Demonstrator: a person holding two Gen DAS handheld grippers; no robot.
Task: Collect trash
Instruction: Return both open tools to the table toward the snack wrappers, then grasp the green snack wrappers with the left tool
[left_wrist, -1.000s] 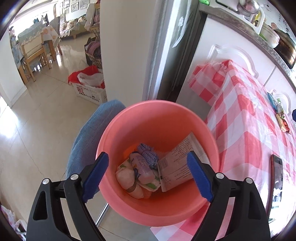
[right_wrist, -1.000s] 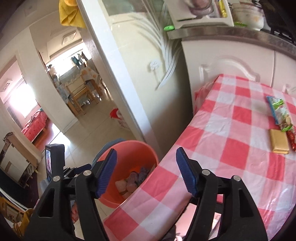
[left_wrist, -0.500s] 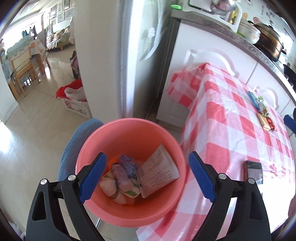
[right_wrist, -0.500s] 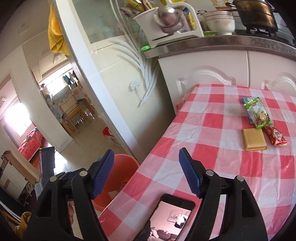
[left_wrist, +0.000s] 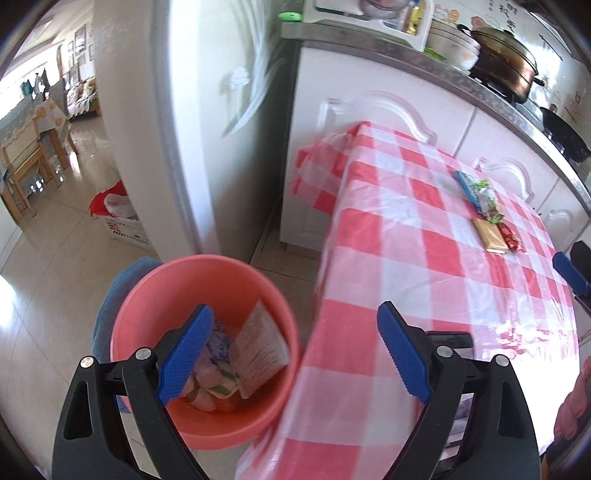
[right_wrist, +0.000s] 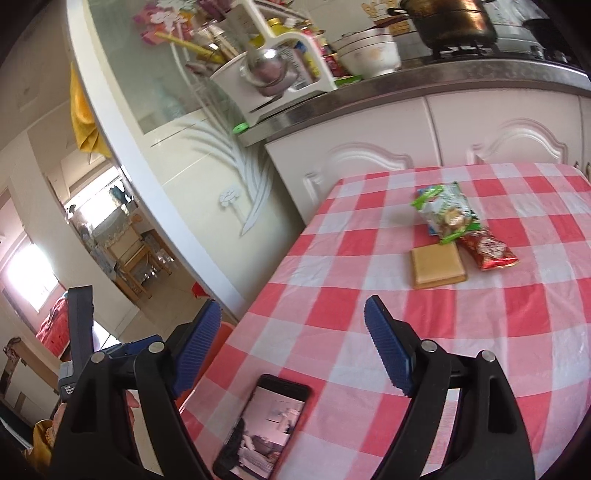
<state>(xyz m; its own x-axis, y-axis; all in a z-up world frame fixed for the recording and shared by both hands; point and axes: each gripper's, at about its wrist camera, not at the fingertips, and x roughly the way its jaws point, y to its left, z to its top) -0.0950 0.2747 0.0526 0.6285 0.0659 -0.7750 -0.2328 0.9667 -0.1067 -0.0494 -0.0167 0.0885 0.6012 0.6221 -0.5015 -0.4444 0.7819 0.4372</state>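
Note:
A salmon-pink bucket (left_wrist: 155, 291) stands on the floor beside the table and holds a white paper carton (left_wrist: 258, 350) and several wrappers. My left gripper (left_wrist: 291, 354) hovers open and empty above the bucket's right rim and the table edge. On the red-checked tablecloth (right_wrist: 369, 350) lie a green snack bag (right_wrist: 447, 212), a red wrapper (right_wrist: 487, 251) and a tan flat packet (right_wrist: 437, 267); they also show in the left view as the snack bag (left_wrist: 476, 190) and tan packet (left_wrist: 489, 238). My right gripper (right_wrist: 291, 350) points over the table toward them, its jaws opening, nothing between them.
A black phone (right_wrist: 266, 424) lies on the cloth near the table's front edge. White kitchen cabinets (right_wrist: 369, 162) and a counter with a dish rack (right_wrist: 280, 74) and pot (right_wrist: 450, 22) stand behind the table. A blue-clad knee (left_wrist: 110, 295) is beside the bucket.
Both grippers swung right, away from the bucket and toward the table. The bucket slid to the lower left of the left view; the snacks came nearer in the right view. The right jaws widened.

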